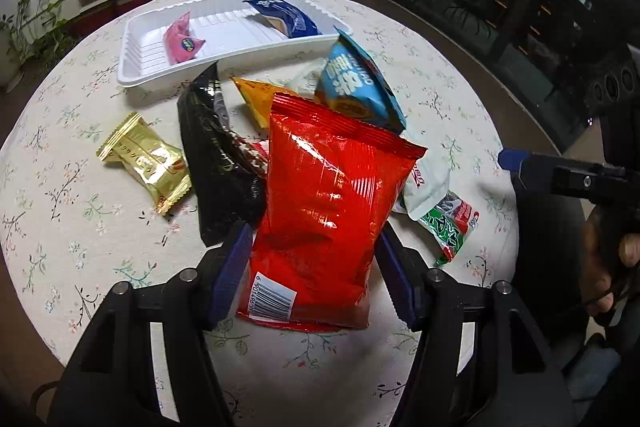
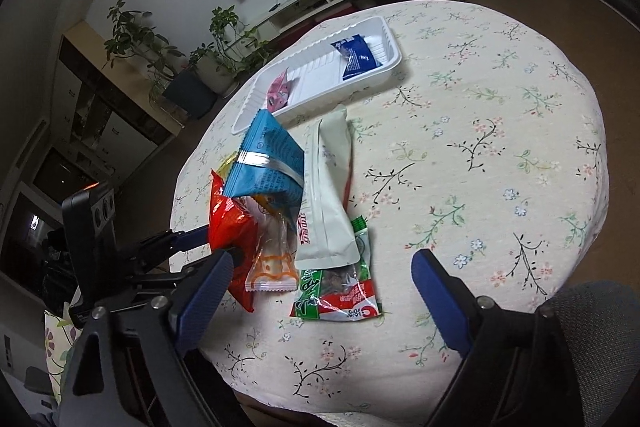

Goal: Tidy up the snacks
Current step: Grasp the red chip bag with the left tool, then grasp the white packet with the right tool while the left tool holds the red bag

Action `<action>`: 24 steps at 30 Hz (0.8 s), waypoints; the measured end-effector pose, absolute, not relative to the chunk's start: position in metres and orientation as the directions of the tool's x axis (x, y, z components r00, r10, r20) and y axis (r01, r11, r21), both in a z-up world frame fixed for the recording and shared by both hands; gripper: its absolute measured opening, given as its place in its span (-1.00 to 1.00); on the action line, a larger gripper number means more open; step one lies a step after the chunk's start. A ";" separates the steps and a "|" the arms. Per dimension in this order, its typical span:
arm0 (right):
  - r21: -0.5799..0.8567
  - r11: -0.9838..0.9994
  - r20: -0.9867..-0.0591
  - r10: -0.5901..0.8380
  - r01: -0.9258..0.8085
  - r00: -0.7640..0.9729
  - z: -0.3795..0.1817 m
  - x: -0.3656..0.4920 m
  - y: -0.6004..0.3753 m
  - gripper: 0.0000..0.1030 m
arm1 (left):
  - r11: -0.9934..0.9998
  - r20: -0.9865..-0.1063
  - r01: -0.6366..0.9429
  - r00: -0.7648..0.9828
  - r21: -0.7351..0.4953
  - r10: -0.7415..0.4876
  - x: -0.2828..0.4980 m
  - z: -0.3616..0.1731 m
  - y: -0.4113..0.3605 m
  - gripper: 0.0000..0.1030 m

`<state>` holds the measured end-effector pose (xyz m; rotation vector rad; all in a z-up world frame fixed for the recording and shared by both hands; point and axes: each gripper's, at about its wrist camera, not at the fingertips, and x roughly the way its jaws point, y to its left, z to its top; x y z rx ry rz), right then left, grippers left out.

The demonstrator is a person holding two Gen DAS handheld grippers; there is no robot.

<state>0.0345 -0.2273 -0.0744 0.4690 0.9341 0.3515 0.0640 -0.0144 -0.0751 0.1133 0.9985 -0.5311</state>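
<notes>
Left tool pinched the shiny red foil snack bag, white plastic tray straight ahead; right tool gaped empty.

Each camera looks forward along its own fingers, down at the table. Both share the white tray ahead.

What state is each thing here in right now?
Left gripper: shut on the red bag.
Red bag: held, tilted.
Right gripper: open, holding nothing.
Tray: holds pink packet and blue packet.
Gold packet: flat on the table.
Green packet: flat, partly under a white pouch.
</notes>
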 end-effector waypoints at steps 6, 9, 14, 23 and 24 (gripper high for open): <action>0.527 0.845 -0.684 0.488 -0.096 0.542 -0.077 0.035 -0.225 0.75 | 0.869 -0.838 0.471 0.404 -0.154 -0.368 0.070 -0.083 -0.015 0.17; 0.534 0.840 -0.682 0.494 -0.095 0.539 -0.079 0.034 -0.225 0.73 | 0.872 -0.840 0.463 0.400 -0.160 -0.366 0.074 -0.086 -0.014 0.16; 0.532 0.841 -0.686 0.497 -0.100 0.532 -0.080 0.036 -0.223 0.63 | 0.870 -0.831 0.454 0.396 -0.192 -0.390 0.077 -0.088 -0.008 0.00; 0.481 0.870 -0.706 0.460 -0.111 0.538 -0.079 0.041 -0.218 0.47 | 0.872 -0.795 0.411 0.420 -0.264 -0.439 0.070 -0.078 0.011 -0.03; 0.467 0.877 -0.711 0.450 -0.116 0.541 -0.078 0.044 -0.218 0.45 | 0.872 -0.787 0.399 0.423 -0.284 -0.449 0.067 -0.077 0.016 -0.03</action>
